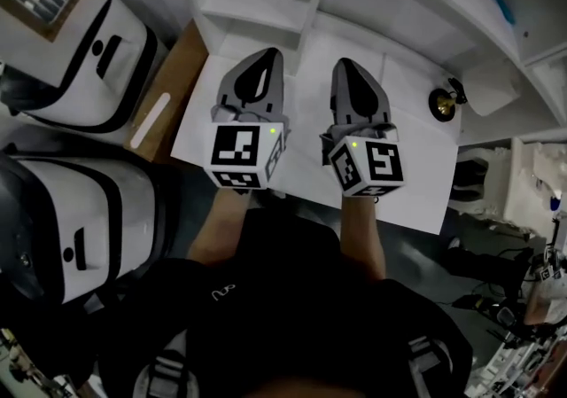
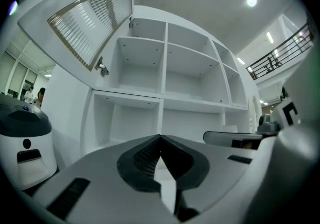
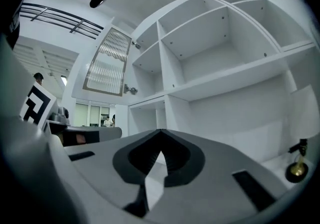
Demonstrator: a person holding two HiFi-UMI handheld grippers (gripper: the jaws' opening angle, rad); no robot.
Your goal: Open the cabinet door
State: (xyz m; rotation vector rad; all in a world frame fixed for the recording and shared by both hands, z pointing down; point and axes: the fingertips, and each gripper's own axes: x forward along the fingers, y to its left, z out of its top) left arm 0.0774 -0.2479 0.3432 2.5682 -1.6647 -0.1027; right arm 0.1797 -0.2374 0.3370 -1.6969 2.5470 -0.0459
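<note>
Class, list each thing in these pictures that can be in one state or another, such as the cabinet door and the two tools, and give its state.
Cabinet door: open, swung wide away from its compartment.
Upper-left compartment: uncovered, empty.
Left tool: shut, nothing between its jaws.
Right tool: shut, nothing between its jaws.
Brass object: standing, not held.
</note>
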